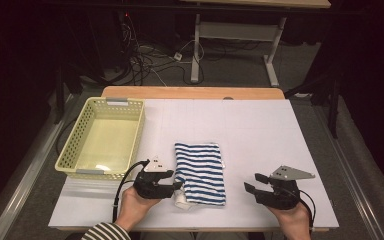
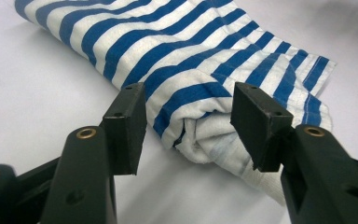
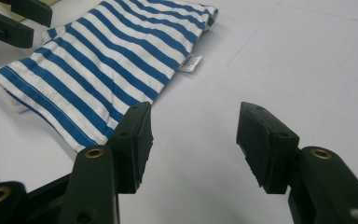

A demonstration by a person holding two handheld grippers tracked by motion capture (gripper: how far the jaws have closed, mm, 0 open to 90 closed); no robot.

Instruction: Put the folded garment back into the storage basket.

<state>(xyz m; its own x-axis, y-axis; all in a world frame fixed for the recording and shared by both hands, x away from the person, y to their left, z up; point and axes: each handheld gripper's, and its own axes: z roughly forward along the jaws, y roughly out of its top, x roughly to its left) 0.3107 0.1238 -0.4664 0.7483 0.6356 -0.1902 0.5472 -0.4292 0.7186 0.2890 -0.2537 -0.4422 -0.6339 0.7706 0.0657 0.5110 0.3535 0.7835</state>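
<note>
Lying folded near the middle of the white table [image 1: 260,130], the blue-and-white striped cotton cloth [image 1: 200,172] sat within easy reach of both hands, with the pale yellow perforated plastic basket [image 1: 102,137] at its nine to ten o'clock, probably where it would go. The left gripper [image 1: 172,184] hovered at the cloth's seven o'clock, its jaws parted around the rolled white corner [image 2: 209,135] without pressing it, likely lined up for a pinch there. The right gripper [image 1: 255,183] stood well apart at four o'clock, jaws open and empty over bare table, seemingly leaving room for the left one to work.
</note>
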